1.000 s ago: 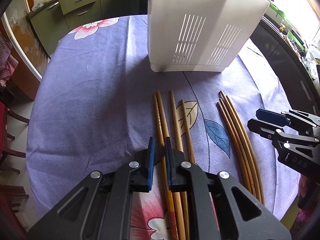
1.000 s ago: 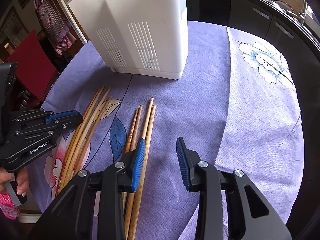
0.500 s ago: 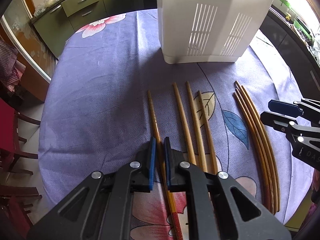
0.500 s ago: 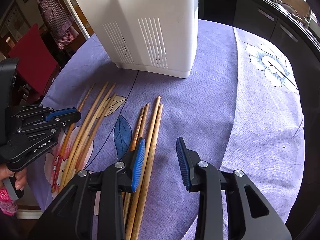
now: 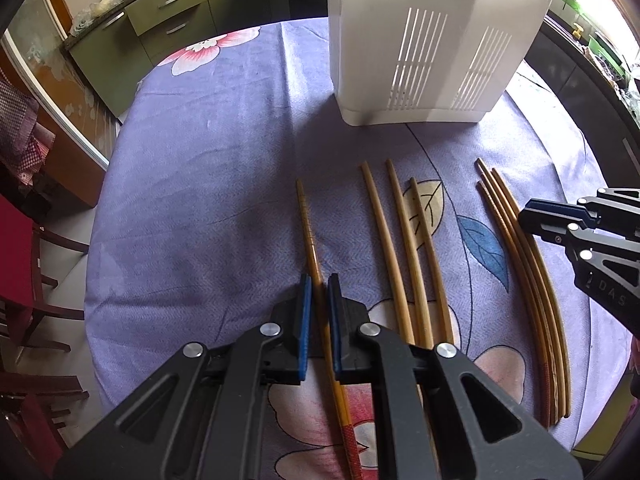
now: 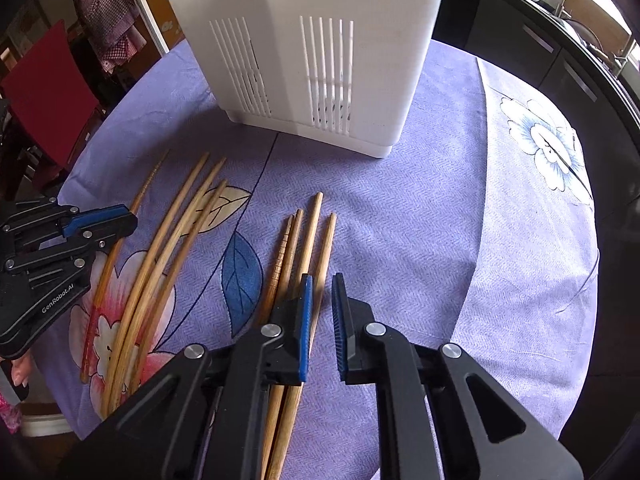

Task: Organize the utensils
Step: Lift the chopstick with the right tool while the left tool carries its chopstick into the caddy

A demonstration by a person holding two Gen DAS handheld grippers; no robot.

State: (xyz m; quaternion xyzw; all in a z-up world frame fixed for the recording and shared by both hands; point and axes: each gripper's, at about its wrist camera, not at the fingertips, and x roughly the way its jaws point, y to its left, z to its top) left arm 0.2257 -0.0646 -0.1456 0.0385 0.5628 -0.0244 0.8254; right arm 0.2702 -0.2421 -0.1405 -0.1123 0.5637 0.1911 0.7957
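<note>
1. Bamboo against purple cloth was what the left wrist view gave: the left gripper (image 5: 319, 292) had its blue pads drawn nearly together around one chopstick (image 5: 310, 236), the leftmost on the table, with the stick running straight down the slot between the fingers. I judged it clamped on that stick, though whether it was lifted off the tablecloth (image 5: 208, 184) I could not tell.
2. In the same view three paler chopsticks (image 5: 404, 248) lay just beside it to the right, and a darker bundle (image 5: 520, 264) lay further right, under the right gripper (image 5: 536, 216). All pointed their narrow tips toward the white slotted holder (image 5: 424, 40), which stood upright beyond them.
3. From the right wrist view, the right gripper (image 6: 322, 312) had its jaws narrowly apart, holding nothing. The rightmost stick of the darker bundle (image 6: 316, 248) passed just under the left-hand pad, so the gap sat slightly to the stick's right.
4. The sticks' long axes ran along the fingers and on toward the holder (image 6: 320, 40), which was dead ahead.
5. To my eye the left hand was the readier one; its stick only needed raising and tipping upright over the holder's open top, which neither view showed.
</note>
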